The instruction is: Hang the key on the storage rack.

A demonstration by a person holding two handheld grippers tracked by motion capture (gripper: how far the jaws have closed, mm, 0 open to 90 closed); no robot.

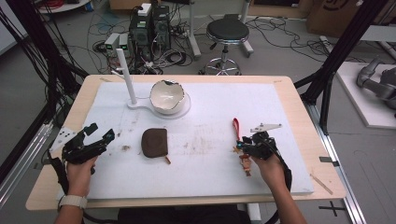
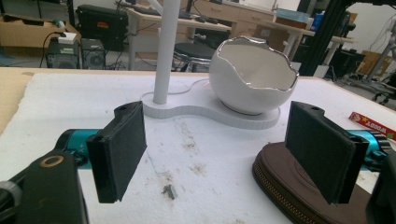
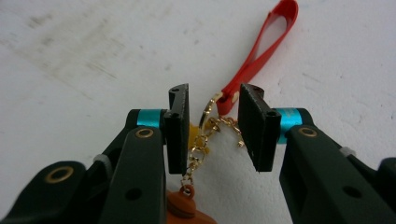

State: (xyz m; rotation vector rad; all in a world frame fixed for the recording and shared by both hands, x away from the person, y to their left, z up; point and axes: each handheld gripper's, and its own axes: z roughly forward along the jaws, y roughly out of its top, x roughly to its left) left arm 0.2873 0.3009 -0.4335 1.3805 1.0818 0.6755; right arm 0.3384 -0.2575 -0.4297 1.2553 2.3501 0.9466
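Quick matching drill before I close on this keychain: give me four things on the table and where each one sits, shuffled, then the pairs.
1. keychain
2. brown pouch
3. eggshell bowl
4. left gripper

A. on the white stand's base
B. open, at the mat's left edge
C. between the right gripper's jaws, pads not yet pressing
D. mid-mat, left of centre

1-C, 2-D, 3-A, 4-B

Red strap point(image 3: 261, 51), gold chain point(image 3: 201, 140), brown pouch point(image 1: 154, 142), white bowl point(image 1: 166, 96).
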